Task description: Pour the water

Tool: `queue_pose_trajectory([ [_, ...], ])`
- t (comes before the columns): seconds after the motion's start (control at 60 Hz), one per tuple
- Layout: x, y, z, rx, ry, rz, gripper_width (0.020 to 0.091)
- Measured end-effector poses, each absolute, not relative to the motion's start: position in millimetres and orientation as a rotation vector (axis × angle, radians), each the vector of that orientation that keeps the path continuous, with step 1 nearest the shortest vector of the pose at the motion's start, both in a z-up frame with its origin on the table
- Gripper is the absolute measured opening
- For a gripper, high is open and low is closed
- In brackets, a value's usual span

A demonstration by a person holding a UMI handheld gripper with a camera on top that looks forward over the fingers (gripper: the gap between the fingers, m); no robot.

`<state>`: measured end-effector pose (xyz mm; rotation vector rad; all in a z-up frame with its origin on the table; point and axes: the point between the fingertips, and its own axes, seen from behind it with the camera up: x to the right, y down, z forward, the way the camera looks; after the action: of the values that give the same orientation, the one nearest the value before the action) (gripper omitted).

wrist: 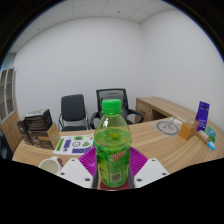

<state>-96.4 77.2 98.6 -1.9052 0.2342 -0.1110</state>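
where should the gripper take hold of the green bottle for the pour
Around the labelled middle of the green bottle, coming in level from this near side. It stands upright with its cap on, so its straight round sides suit one finger on each. The gripper already has it between its fingers; whether they press is unclear.

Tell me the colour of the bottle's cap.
Green; the cap tops the bottle standing between the fingers, clearest in the gripper view.
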Motion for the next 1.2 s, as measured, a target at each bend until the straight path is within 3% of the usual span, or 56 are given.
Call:
queue_pose_trajectory([
  [0.083, -95.1, 72.4, 76.7, -1.923, 0.223, -0.107, 0.0430],
  [0.167, -97.8, 71.6, 80.4, -1.878, 0.228, -0.082, 0.0428],
  [0.4, -100.8, 68.4, 77.3, -1.875, 0.194, -0.087, 0.0518],
  [0.45, -101.3, 63.7, 65.5, -1.926, 0.195, -0.087, 0.0591],
  [0.567, -101.0, 41.9, 57.8, -1.981, 0.201, -0.095, 0.0859],
  [0.85, -130.1, -70.4, 81.5, -2.136, 0.213, -0.042, 0.0850],
  [1.2, -194.8, -147.7, 168.3, -2.197, 0.179, -0.015, 0.0847],
])
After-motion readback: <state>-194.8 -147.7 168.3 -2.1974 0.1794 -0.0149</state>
